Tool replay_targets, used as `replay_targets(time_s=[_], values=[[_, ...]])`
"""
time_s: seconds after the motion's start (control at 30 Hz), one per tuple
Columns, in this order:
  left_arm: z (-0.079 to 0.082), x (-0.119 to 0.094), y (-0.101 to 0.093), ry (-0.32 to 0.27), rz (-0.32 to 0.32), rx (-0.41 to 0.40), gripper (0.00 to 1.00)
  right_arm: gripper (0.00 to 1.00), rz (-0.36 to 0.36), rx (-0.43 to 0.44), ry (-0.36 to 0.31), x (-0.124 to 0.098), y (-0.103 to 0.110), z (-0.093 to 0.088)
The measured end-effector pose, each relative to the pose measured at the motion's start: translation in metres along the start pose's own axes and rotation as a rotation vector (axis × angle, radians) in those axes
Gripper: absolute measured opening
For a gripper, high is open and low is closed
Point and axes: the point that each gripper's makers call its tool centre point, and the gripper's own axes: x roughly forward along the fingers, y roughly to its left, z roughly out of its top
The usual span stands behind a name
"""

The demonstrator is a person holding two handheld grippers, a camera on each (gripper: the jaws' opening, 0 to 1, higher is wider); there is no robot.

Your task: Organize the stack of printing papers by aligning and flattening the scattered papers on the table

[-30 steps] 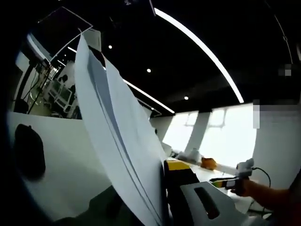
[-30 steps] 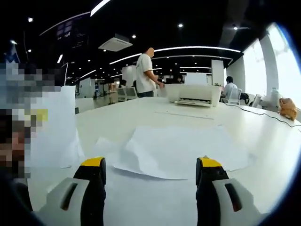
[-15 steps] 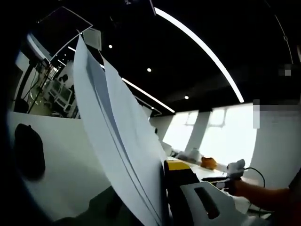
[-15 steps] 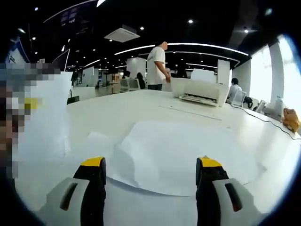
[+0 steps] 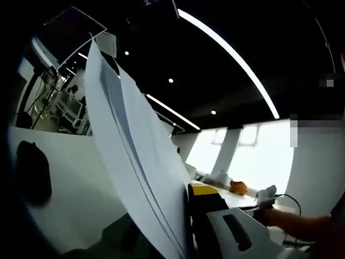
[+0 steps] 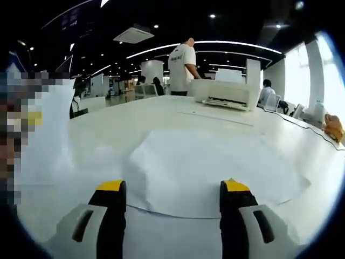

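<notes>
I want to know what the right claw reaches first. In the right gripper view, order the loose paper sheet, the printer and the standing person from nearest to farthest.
1. Loose paper sheet, flat on the table just ahead of the right claw.
2. Printer, at the table's far side, right of centre.
3. Standing person, behind the table, left of the printer.

Table point(image 6: 108, 127): white, broad top. On it: one loose sheet of paper point(image 6: 215, 172) lying flat near the front (edges slightly lifted); a white printer point(image 6: 223, 93) at the far side; a thin cable point(image 6: 302, 127) along the right edge.
</notes>
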Motion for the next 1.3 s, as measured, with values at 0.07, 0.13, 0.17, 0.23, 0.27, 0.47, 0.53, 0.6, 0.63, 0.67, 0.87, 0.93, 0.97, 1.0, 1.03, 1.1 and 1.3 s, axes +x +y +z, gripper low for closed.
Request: replay_targets(time_s=[0.07, 0.13, 0.17, 0.23, 0.27, 0.47, 0.53, 0.6, 0.63, 0.67, 0.87, 0.93, 0.97, 1.0, 1.03, 1.1, 1.3], values=[[0.0, 0.0, 0.0, 0.0, -0.001, -0.003, 0.09, 0.63, 0.0, 0.002, -0.001, 0.0, -0.001, 0.0], [0.0, 0.0, -0.001, 0.0, -0.002, -0.003, 0.09, 0.65, 0.002, 0.004, 0.0, 0.001, 0.0, 0.001], [0.0, 0.0, -0.001, 0.0, -0.001, -0.003, 0.09, 0.68, 0.009, 0.002, 0.0, 0.001, 0.002, 0.001], [0.0, 0.0, -0.001, -0.001, -0.001, -0.002, 0.09, 0.77, 0.032, -0.014, 0.002, 0.003, 0.008, 0.001], [0.0, 0.0, -0.001, -0.001, -0.001, -0.002, 0.09, 0.8, 0.038, -0.017, 0.003, 0.005, 0.009, 0.001], [0.0, 0.001, 0.0, -0.001, 0.0, -0.001, 0.09, 0.82, 0.071, -0.029, 0.007, 0.009, 0.009, 0.001], [0.0, 0.001, 0.0, -0.001, 0.0, 0.0, 0.09, 0.87, 0.106, -0.041, 0.012, 0.009, 0.013, 0.0], [0.0, 0.001, 0.0, -0.001, 0.0, 0.0, 0.09, 0.86, 0.106, -0.044, 0.012, 0.01, 0.012, -0.001], [0.0, 0.001, 0.0, -0.001, 0.0, -0.001, 0.09, 0.84, 0.108, -0.046, 0.011, 0.01, 0.009, 0.0], [0.0, 0.001, 0.0, -0.001, 0.0, -0.001, 0.09, 0.8, 0.103, -0.042, 0.006, 0.01, 0.006, 0.0], [0.0, 0.001, 0.001, -0.001, 0.0, -0.001, 0.09, 0.63, 0.058, -0.02, -0.011, 0.009, -0.009, 0.002], [0.0, 0.001, 0.002, -0.001, 0.0, -0.001, 0.09, 0.62, 0.056, -0.02, -0.013, 0.009, -0.008, 0.002], [0.0, 0.001, 0.002, -0.001, 0.0, 0.0, 0.09, 0.62, 0.055, -0.019, -0.014, 0.009, -0.008, 0.002], [0.0, 0.001, 0.002, -0.001, 0.0, 0.0, 0.09, 0.62, 0.053, -0.019, -0.015, 0.009, -0.008, 0.002], [0.0, 0.001, 0.002, 0.0, 0.0, -0.001, 0.09, 0.62, 0.053, -0.02, -0.016, 0.009, -0.008, 0.002], [0.0, 0.001, 0.002, -0.001, 0.0, -0.001, 0.09, 0.62, 0.057, -0.022, -0.017, 0.008, -0.008, 0.002], [0.0, 0.001, 0.003, -0.001, -0.001, -0.001, 0.09, 0.5, 0.062, -0.02, -0.021, 0.006, -0.016, 0.001]])
